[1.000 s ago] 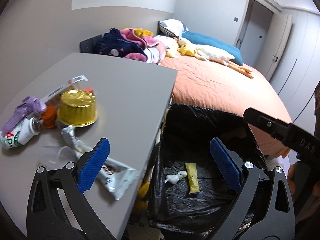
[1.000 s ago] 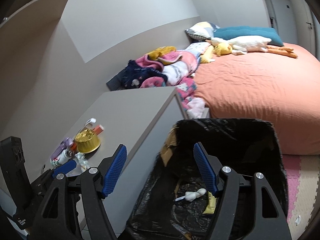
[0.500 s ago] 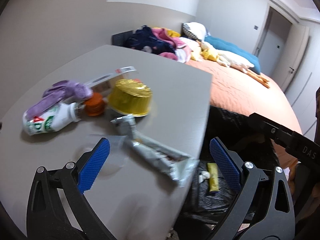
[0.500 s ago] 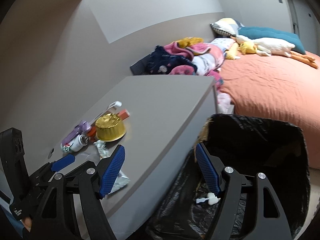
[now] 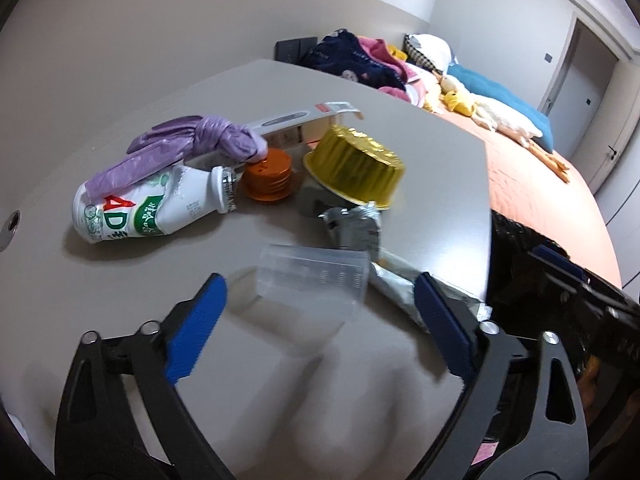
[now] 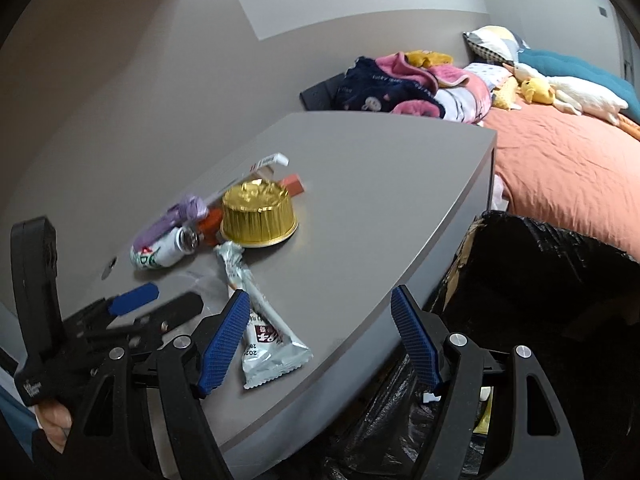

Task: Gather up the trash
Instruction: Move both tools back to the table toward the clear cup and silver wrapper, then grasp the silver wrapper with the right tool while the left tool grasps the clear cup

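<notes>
I've begun narrowing my left gripper [image 5: 320, 312] around the clear cup [image 5: 312, 280] lying between its fingers, right gripper [image 6: 320, 340] gaping empty over the wrapper [image 6: 264, 332].

Orange-sheeted bed [image 6: 560, 168] (heaped clothes [image 6: 400, 84], plush duck [image 6: 560, 94]) beyond grey table [image 6: 380, 184]

The clear plastic cup [image 5: 312, 280] just ahead of the left tongs is smeared by motion blur. Beyond it, the gold foil cup [image 5: 354, 168] hides the silver wrapper's [image 5: 356, 226] far end.
</notes>
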Demonstrator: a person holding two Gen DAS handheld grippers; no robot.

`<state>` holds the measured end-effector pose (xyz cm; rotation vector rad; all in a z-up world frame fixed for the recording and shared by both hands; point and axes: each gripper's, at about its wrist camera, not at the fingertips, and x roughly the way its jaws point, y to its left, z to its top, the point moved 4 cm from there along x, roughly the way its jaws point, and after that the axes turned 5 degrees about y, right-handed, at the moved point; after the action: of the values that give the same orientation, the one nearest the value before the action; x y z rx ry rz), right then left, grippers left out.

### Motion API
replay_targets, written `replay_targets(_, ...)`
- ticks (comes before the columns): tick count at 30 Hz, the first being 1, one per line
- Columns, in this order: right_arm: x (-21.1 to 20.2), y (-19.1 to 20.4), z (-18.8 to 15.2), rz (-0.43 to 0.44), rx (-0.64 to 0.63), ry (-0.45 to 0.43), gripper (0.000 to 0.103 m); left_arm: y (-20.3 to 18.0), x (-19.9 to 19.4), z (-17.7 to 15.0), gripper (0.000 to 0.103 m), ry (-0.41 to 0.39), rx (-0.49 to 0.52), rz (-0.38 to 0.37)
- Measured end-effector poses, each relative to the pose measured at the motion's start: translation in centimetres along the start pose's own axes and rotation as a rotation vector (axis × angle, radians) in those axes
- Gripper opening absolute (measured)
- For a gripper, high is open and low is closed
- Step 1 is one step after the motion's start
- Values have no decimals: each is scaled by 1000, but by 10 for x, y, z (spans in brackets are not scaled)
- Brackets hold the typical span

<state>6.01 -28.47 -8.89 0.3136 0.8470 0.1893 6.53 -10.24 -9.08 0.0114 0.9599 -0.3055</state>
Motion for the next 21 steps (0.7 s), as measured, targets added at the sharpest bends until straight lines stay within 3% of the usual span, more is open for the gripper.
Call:
replay_targets(10,29,30,-8,32,-117,90,70,13,17,5,83,22,-7,33)
replay_targets(17,51,43,-14,27,-167,148,59,21,27,5,59,41,-20,5)
replay_targets(21,58,52,-13,10,-211,155,48,24,26,5,54,30,-29,-9)
